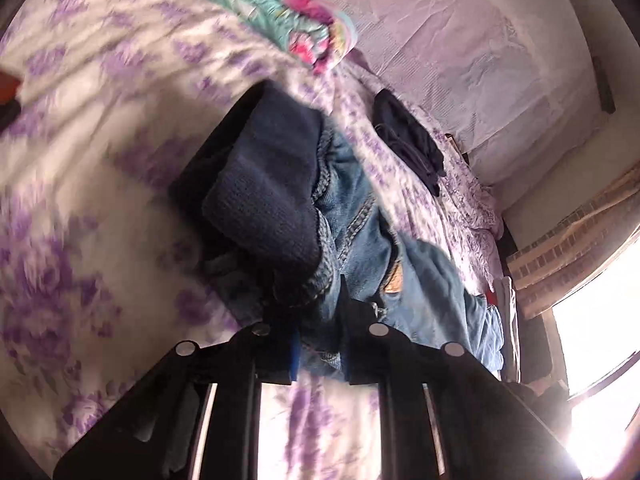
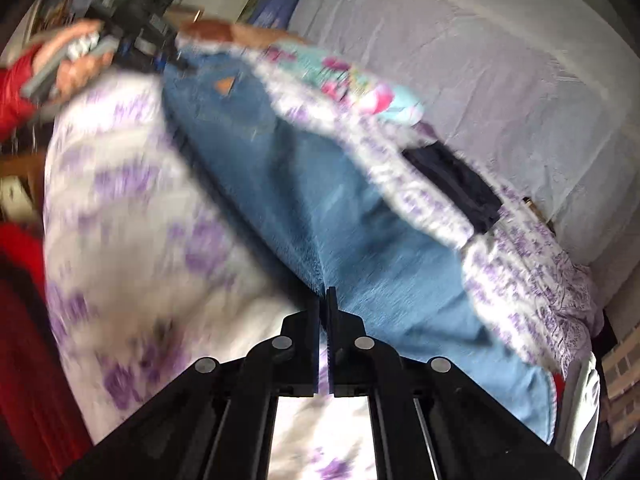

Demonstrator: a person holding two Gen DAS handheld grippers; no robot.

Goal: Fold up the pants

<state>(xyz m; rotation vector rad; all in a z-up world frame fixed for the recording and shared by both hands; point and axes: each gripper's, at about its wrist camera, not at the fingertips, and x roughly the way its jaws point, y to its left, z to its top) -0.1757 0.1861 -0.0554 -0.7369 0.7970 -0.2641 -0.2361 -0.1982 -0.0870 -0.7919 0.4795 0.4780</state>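
The blue jeans (image 2: 280,184) lie stretched across the bed, with an orange triangle patch near the waist at the top left. My right gripper (image 2: 324,300) is shut on a seam edge of the denim at mid-length. At the waist end a hand (image 2: 76,68) holds my left gripper (image 2: 160,52). In the left wrist view the left gripper (image 1: 316,320) is shut on a bunched part of the jeans (image 1: 352,216). Dark navy knit fabric (image 1: 260,200) is folded over beside the denim just past the fingertips. What lies under the bunch is hidden.
A purple-flowered bedsheet (image 1: 100,160) covers the bed. A teal and pink quilt (image 1: 304,20) lies at the far side, and a dark garment (image 1: 408,136) rests near the lavender wall (image 1: 460,40). A bright window (image 1: 600,320) is at right. A red sleeve (image 2: 12,88) is at left.
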